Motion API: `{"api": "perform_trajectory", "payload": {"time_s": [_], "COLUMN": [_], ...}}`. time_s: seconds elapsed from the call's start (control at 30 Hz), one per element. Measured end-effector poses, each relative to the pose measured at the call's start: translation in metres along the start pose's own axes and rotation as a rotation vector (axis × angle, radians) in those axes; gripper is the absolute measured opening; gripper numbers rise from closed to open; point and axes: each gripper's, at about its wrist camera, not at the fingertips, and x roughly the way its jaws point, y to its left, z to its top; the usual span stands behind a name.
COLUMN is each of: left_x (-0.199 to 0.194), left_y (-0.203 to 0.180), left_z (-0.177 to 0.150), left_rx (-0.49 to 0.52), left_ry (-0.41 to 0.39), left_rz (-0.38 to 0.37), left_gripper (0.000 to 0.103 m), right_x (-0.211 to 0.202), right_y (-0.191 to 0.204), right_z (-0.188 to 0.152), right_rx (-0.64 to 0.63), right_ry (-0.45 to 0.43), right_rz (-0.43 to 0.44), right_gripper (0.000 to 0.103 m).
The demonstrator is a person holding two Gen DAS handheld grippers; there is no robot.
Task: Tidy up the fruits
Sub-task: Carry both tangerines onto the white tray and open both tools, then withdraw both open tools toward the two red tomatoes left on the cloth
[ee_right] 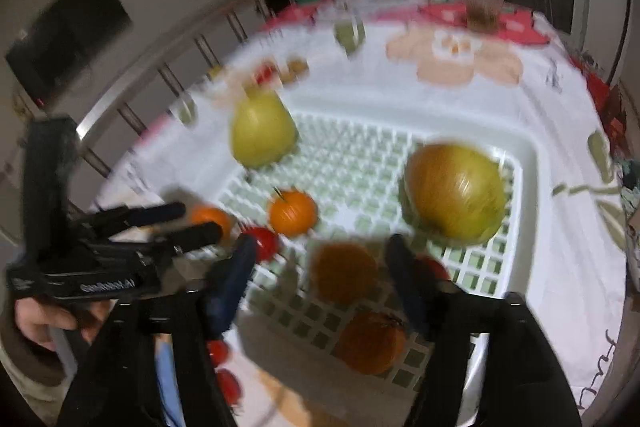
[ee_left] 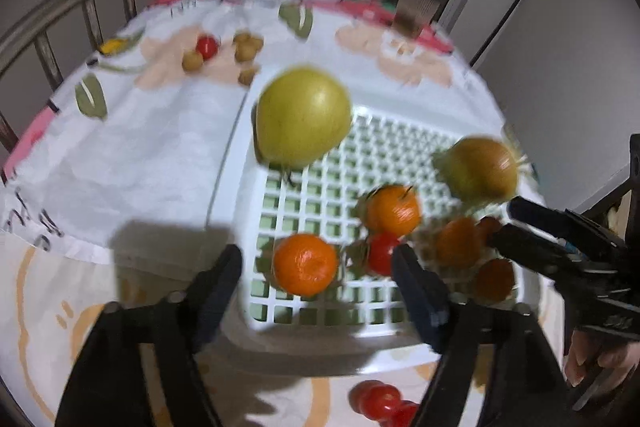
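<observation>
A white slotted basket (ee_left: 360, 325) (ee_right: 532, 219) holds a yellow-green pear (ee_left: 303, 117) (ee_right: 262, 131), a green-brown apple (ee_left: 480, 169) (ee_right: 456, 193), several oranges (ee_left: 305, 264) (ee_right: 293, 213) and a red tomato (ee_left: 382, 253) (ee_right: 266, 242). My left gripper (ee_left: 318, 287) is open and empty, its fingers astride the basket's near rim around an orange. It also shows in the right wrist view (ee_right: 196, 223). My right gripper (ee_right: 322, 281) is open and empty above an orange (ee_right: 344, 273) in the basket. It also shows in the left wrist view (ee_left: 508, 223).
Small brown fruits (ee_left: 248, 47) and a red tomato (ee_left: 207, 45) lie on the flowered tablecloth behind the basket. More red tomatoes (ee_left: 380, 401) (ee_right: 224, 371) lie on the cloth in front of it. A metal railing (ee_left: 60, 7) runs along the left. A brown cup (ee_right: 482, 3) stands at the far edge.
</observation>
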Motion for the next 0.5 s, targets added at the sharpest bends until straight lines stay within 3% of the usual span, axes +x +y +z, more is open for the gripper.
{"api": "perform_trajectory", "payload": {"time_s": [0.33, 0.5], "left_x": [-0.100, -0.147], "left_y": [-0.013, -0.029], "left_z": [-0.001, -0.014], "left_rx": [0.063, 0.136], "left_ry": [-0.249, -0.358], "left_rz": [0.001, -0.007], "left_gripper": [0.096, 0.099], "right_x": [-0.127, -0.167], "right_y": [0.012, 0.030], "right_z": [0.001, -0.012], "right_rx": [0.030, -0.024], "right_ry": [-0.330, -0.417], "right_rz": [0.033, 0.028], "right_gripper": [0.099, 0.101]}}
